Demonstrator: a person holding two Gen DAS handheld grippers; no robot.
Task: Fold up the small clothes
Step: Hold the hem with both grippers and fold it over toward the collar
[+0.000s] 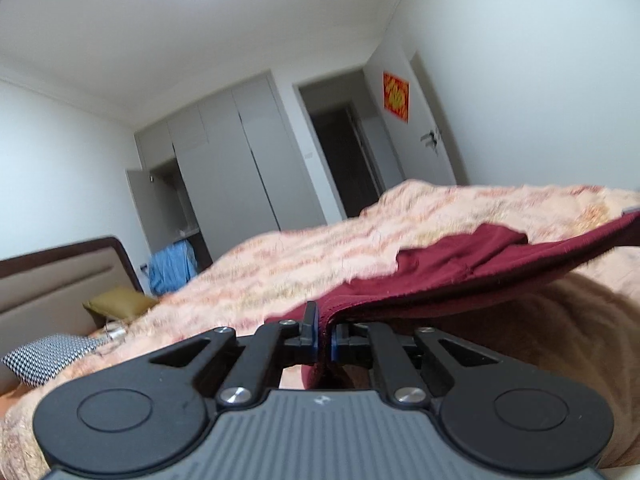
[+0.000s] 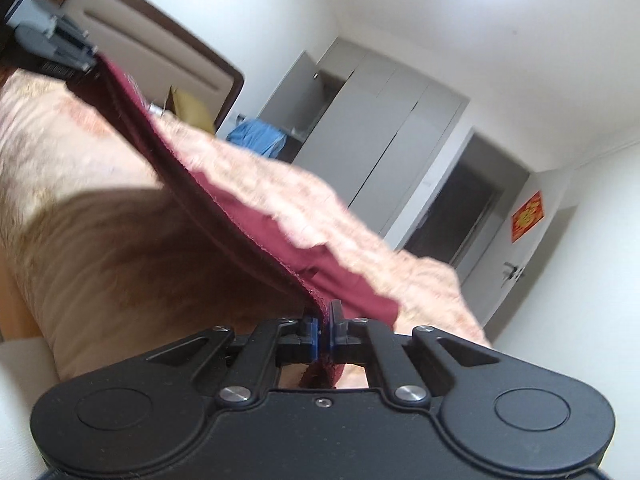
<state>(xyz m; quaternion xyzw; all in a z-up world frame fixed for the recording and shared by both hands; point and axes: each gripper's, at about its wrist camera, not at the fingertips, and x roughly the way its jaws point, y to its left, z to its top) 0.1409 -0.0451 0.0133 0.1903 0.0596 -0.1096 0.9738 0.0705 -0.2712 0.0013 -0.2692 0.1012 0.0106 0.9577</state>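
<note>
I have both tongs clenched on the dark red garment [image 1: 460, 268]: my left gripper [image 1: 324, 334] pinches one end of its hem, my right gripper [image 2: 323, 334] the other. The hem runs taut between them, lifted just above the near edge of the bed's pink fuzzy blanket [image 1: 280, 264], the rest lying on it. A wardrobe [image 1: 236, 160] stands behind.
</note>
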